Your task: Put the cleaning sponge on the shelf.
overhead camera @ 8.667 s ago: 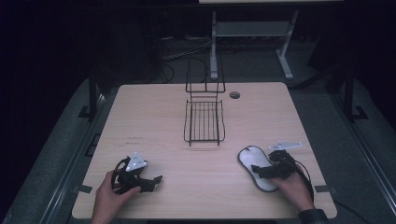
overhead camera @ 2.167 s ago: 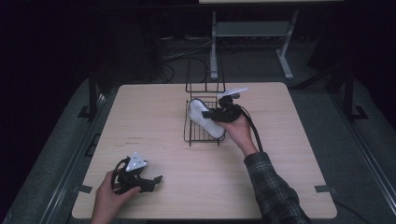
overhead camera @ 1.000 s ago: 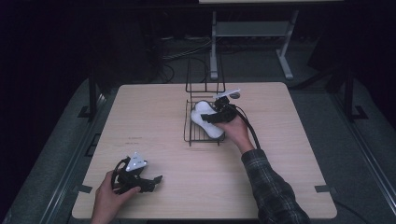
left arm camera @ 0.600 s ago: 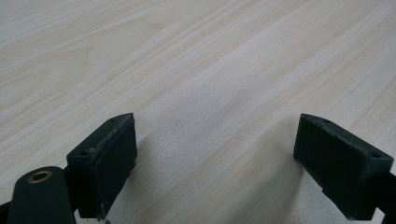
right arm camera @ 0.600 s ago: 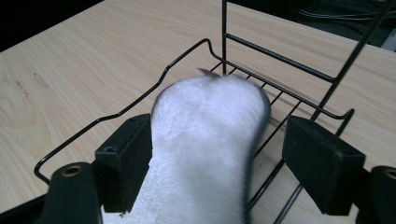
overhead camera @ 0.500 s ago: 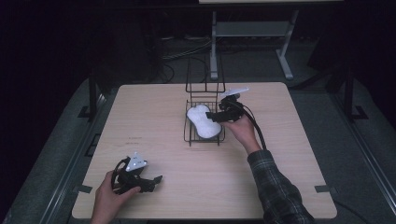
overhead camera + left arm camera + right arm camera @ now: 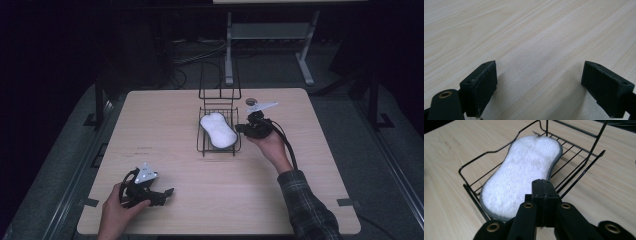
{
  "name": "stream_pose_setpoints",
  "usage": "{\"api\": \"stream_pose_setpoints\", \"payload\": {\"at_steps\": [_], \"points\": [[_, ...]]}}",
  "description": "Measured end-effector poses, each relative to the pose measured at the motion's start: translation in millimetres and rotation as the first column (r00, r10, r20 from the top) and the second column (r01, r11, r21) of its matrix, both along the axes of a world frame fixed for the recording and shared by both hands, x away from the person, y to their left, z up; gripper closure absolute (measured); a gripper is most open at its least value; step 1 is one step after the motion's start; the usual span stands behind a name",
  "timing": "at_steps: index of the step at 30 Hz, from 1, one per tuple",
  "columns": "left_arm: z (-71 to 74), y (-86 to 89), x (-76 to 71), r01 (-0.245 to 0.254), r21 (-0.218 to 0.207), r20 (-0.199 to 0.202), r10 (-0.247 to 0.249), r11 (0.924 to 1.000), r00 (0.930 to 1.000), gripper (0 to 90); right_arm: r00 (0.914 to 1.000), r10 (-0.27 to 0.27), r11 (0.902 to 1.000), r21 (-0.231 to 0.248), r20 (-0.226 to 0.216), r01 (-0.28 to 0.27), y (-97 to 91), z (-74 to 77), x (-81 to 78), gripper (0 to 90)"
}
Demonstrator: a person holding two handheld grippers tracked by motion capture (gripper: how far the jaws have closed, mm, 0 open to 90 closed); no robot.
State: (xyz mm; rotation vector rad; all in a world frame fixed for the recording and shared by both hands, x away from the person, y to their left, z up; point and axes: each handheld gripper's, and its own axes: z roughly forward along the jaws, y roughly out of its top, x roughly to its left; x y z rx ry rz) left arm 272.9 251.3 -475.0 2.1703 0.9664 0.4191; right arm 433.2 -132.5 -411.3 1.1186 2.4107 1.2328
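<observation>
One white sponge [image 7: 524,177] lies in one wire rack [image 7: 584,167]; right tool [image 7: 543,192] pressed together, left tool [image 7: 541,82] spread.

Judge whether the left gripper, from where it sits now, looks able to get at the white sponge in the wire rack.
Probably not without moving: the left gripper rests open at the near table edge, far from the sponge in the rack. Nothing blocks the path; the shut right gripper sits beside the rack.
</observation>
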Motion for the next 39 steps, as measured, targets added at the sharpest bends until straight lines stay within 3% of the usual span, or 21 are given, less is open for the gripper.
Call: {"api": "stream_pose_setpoints", "payload": {"at_steps": [12, 20, 39], "points": [[0.0, 0.0, 0.0, 0.000, 0.000, 0.000, 0.000, 1.0000, 1.0000, 12.4, 0.9968, 0.077, 0.9962, -0.041, -0.021, -0.077, 12.7, -13.9, -8.2, 89.9], [0.0, 0.0, 0.0, 0.000, 0.000, 0.000, 0.000, 1.0000, 1.0000, 12.4, 0.9938, 0.105, 0.9942, -0.019, -0.035, -0.106, 22.2, -17.8, -10.8, 89.9], [0.0, 0.1, 0.1, 0.000, 0.002, 0.000, 0.000, 1.0000, 1.0000, 12.4, 0.9859, 0.165, 0.9860, -0.018, -0.027, -0.166, 46.7, -17.1, -12.6, 89.9]]}}
